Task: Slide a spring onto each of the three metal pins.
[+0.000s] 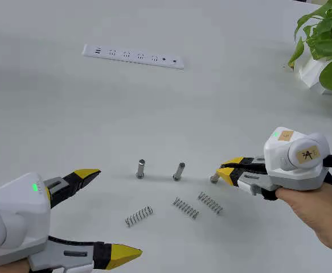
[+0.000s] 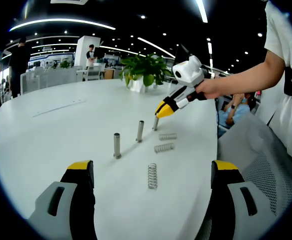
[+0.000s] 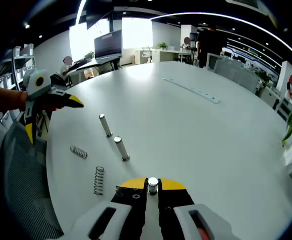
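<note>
**Right claw clamped on the end pin, springs loose on the counter**

Nearest the person in the head view, the left claw [image 1: 109,213] stands wide open. Its yellow-tipped jaws are spread well apart over the white counter [image 1: 52,114] and hold nothing.

Just beyond it, three springs lie flat on the counter in a loose row: the first spring [image 1: 139,215], the second spring [image 1: 185,207] and the third spring [image 1: 210,202]. Each lies apart from the others and from the pins.

Behind the springs, three metal pins stand upright in a line: the first pin [image 1: 140,168], the second pin [image 1: 179,171] and the third pin [image 1: 214,178].

The right claw [image 1: 221,173] reaches in from the right, held in a hand [image 1: 314,207], and is closed on the third pin. In the right gripper view, the pin's round top sits pinched between the two yellow jaw tips, and the other two pins stand farther off.

Farther back, a white power strip [image 1: 133,56] lies flat on the counter. At the far right edge stands a leafy potted plant [image 1: 324,42]
</note>
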Motion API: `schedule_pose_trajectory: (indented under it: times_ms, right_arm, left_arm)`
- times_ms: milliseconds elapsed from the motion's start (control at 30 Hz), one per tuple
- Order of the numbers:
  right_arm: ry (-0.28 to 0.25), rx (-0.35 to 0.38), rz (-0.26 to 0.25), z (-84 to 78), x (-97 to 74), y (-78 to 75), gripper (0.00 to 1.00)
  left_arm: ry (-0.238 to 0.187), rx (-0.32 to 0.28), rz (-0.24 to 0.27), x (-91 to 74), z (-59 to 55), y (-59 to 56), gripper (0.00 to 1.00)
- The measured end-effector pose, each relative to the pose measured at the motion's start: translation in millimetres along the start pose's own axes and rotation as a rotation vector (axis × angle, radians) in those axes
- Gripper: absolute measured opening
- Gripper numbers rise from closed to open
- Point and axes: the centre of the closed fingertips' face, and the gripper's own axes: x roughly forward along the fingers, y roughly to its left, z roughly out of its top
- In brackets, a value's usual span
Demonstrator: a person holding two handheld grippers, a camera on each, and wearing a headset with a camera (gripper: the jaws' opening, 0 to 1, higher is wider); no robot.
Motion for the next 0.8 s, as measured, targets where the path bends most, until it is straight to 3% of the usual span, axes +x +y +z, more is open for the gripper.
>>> schedule_pose_trajectory:
  times_ms: [800]
  right_arm:
    - [-0.020,0.015,0.007,0.7,-3.0,2.1,0.07]
  left_arm:
    - [0.003,0.005,-0.010,2.2,2.4,-1.2,0.96]
